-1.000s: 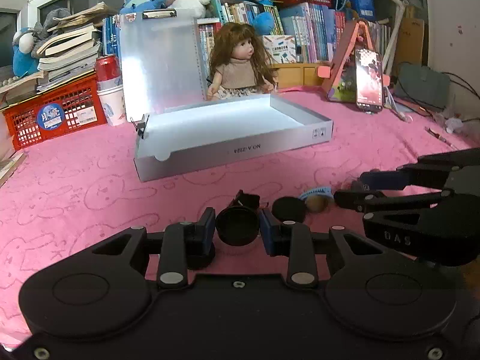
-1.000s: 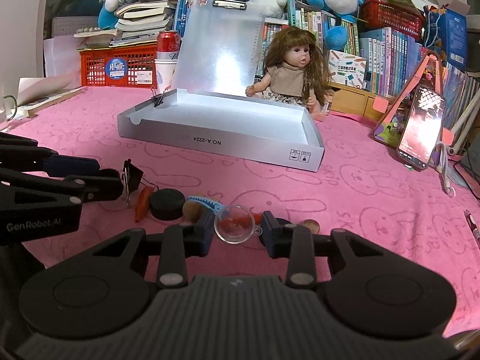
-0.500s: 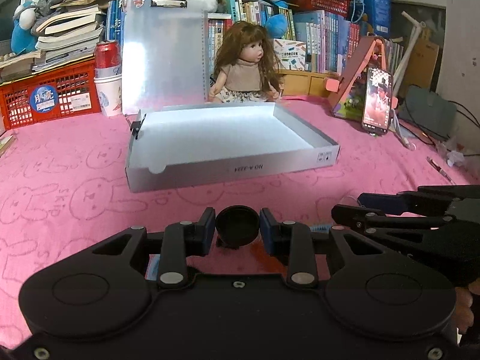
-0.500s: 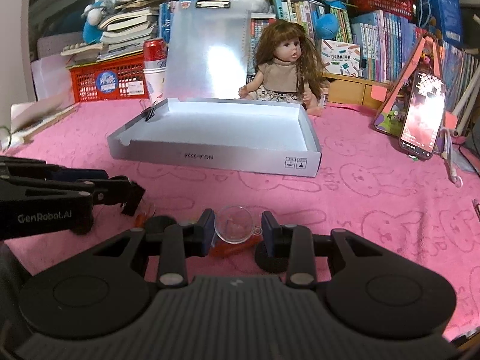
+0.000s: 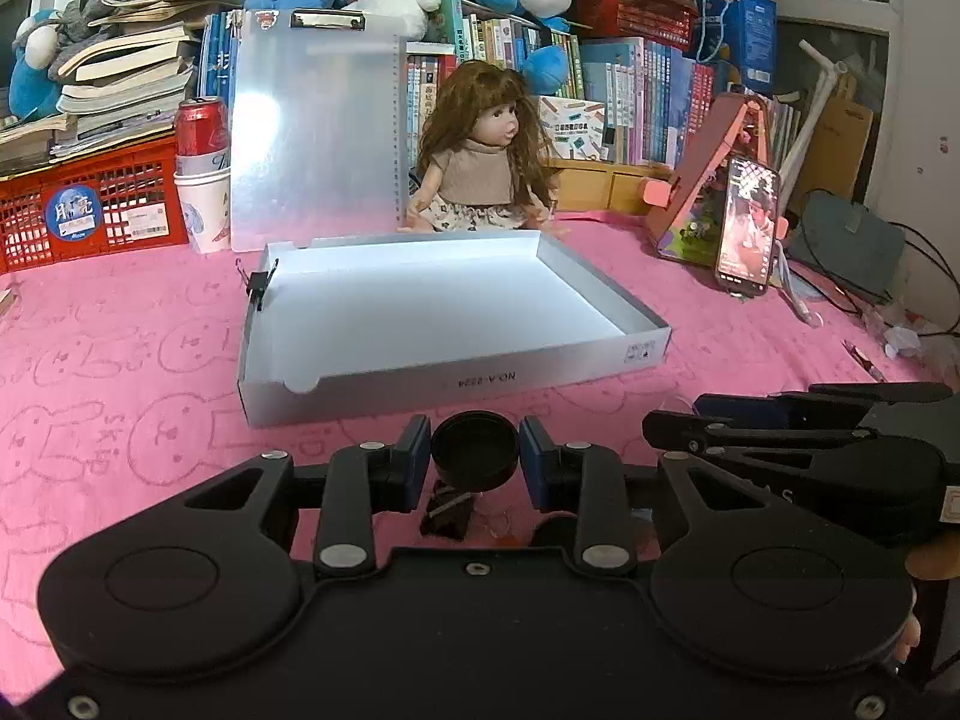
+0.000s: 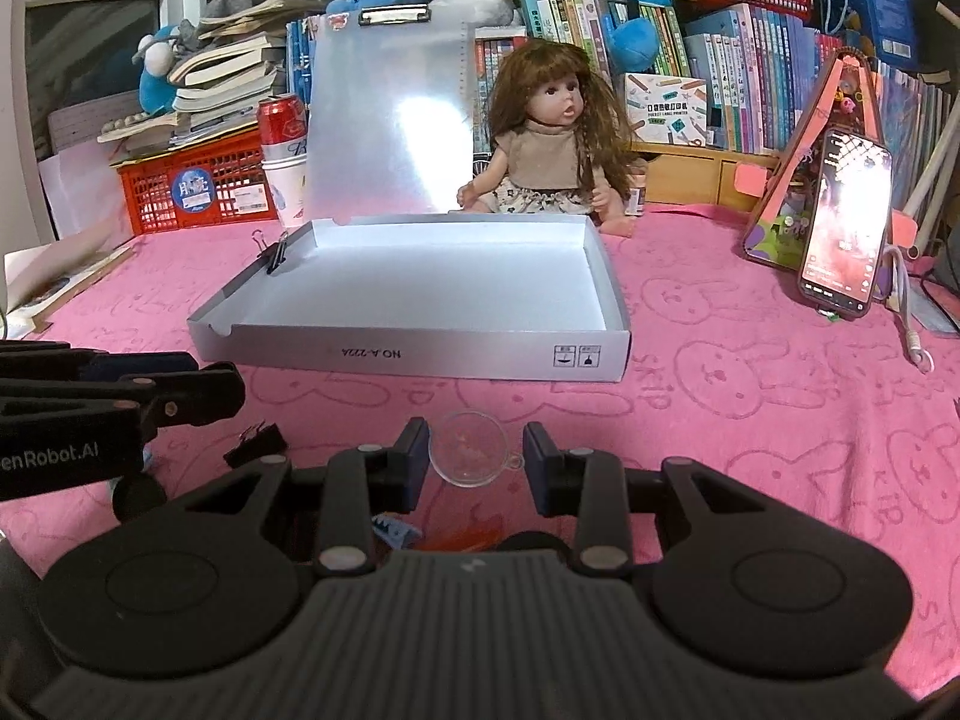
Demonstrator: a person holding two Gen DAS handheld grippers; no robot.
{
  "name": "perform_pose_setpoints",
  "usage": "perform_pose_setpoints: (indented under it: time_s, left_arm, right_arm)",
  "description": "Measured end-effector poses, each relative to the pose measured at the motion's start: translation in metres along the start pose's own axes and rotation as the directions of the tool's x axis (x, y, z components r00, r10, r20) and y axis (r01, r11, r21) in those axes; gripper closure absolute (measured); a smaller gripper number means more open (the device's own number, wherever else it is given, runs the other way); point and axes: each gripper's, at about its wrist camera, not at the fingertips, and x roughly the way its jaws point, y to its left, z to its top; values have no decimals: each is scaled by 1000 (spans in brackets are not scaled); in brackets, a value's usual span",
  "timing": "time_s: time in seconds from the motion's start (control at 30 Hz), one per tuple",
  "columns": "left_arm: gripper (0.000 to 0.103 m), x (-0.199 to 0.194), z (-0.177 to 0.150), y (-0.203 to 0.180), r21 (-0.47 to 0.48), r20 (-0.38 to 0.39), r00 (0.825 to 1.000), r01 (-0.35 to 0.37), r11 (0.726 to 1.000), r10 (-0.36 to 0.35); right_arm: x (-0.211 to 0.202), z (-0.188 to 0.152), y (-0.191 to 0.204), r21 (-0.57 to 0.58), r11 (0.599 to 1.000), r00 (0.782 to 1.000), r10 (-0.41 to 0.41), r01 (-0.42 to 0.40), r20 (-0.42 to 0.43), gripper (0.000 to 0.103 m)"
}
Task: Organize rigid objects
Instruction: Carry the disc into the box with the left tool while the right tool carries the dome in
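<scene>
A black cap [image 5: 474, 450] sat clamped in the left hand-held gripper [image 5: 474, 463], raised above the pink desk [image 5: 120, 372], while the right hand-held gripper [image 6: 476, 461] gripped a clear funnel [image 6: 470, 449]. Both were held just short of the open grey box [image 6: 420, 354], beyond which sat a doll [image 6: 549, 144].

The left gripper [image 5: 475, 463] was matte black, with two round domed housings, silver pivot screws on its linkage arms and blue pads on its fingers [image 5: 414, 461]; the right gripper [image 6: 475, 461] looked alike, though its rear casing was ribbed grey; seen from the right wrist, the left one's side bore white "enRobot.AI" lettering.
</scene>
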Motion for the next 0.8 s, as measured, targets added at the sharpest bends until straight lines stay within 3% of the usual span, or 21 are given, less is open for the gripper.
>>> perform_pose_setpoints:
  time_s: [0.37, 0.8]
  left_arm:
    - [73, 31, 42, 14, -37, -17, 1000, -2, 999, 1]
    - [73, 97, 75, 34, -79, -96, 995, -44, 996, 36]
  right_arm:
    - [22, 34, -10, 20, 1000, 1000, 17, -17, -14, 64]
    - [74, 76, -21, 69, 997, 997, 34, -30, -67, 64]
